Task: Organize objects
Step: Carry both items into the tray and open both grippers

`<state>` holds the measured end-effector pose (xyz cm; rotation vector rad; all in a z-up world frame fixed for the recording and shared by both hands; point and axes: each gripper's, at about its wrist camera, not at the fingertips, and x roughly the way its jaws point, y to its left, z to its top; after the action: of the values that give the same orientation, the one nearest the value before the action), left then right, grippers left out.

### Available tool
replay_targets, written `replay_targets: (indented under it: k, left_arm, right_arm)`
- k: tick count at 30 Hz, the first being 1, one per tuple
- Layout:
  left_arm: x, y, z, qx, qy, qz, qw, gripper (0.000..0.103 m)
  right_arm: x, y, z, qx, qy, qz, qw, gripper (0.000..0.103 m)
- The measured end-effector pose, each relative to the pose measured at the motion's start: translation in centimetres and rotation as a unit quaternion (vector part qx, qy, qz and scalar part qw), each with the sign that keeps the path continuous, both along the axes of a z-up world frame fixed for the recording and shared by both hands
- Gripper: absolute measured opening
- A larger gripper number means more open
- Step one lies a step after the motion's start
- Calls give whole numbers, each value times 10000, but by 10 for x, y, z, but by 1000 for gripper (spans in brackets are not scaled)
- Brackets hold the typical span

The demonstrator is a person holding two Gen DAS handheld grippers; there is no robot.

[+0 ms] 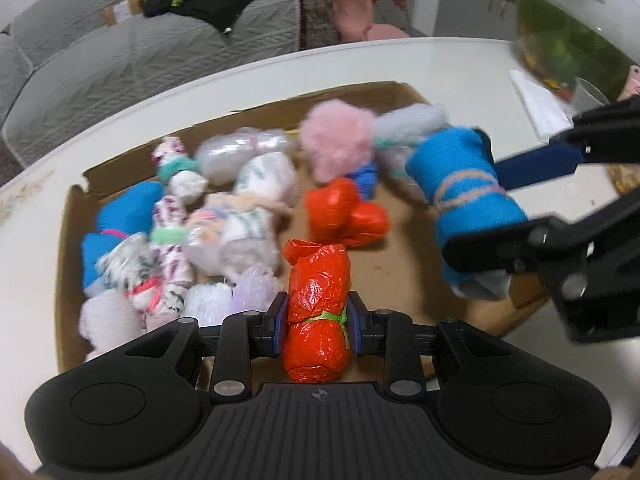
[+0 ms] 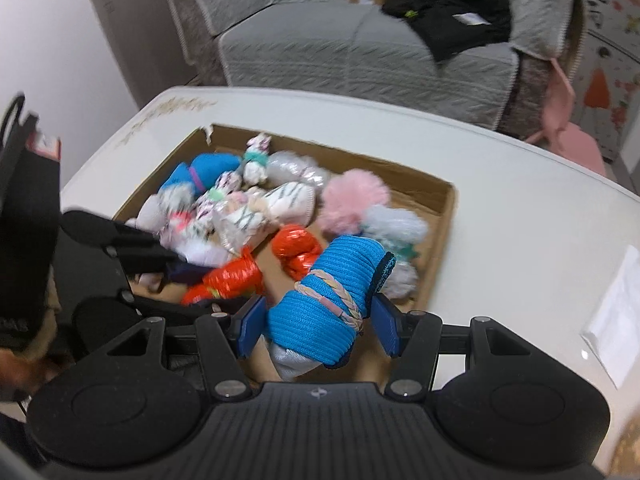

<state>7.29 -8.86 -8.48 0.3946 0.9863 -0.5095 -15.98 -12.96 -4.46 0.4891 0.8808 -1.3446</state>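
An open cardboard box (image 1: 120,168) (image 2: 442,216) on the white table holds several tied bundles: blue, white patterned, fluffy pink (image 1: 336,144) and a red plastic one (image 1: 346,212). My left gripper (image 1: 318,320) is shut on a red plastic bundle (image 1: 316,280) tied with a green band, over the box's near edge. To its right, my right gripper (image 1: 492,204) (image 2: 320,320) is shut on a blue ribbed roll (image 1: 460,192) (image 2: 332,292) bound with a pastel braided band, above the box's right side. In the right wrist view the left gripper (image 2: 216,280) comes in from the left with the red bundle (image 2: 232,278).
The white table (image 1: 440,64) carries a white folded paper (image 1: 540,108) (image 2: 616,316) right of the box and a clear container with greenery (image 1: 560,44) at the far right. Beyond stand a grey sofa (image 2: 340,44) with a black garment and a pink chair (image 1: 356,12).
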Motion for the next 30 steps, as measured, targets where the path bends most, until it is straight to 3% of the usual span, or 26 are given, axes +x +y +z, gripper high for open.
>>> replay_targets:
  k: [7, 19, 25, 28, 30]
  left_arm:
    - [1, 1, -4, 230, -117, -188, 9995, 36]
    - [-9, 7, -15, 316, 178, -516, 9980, 39]
    - [-13, 6, -12, 390, 173, -561, 9975, 39]
    - [-14, 7, -11, 392, 189, -545, 9976, 43]
    - [-12, 11, -10, 344, 237, -515, 9978, 51]
  right_arm:
    - [2, -12, -16, 375, 76, 155, 9991, 53]
    - [21, -12, -28, 597, 199, 568, 9964, 53]
    - [21, -10, -33, 643, 82, 392, 9971, 54]
    - [19, -7, -34, 624, -46, 316, 9975, 56]
    - [17, -6, -34, 613, -132, 272, 9977, 57]
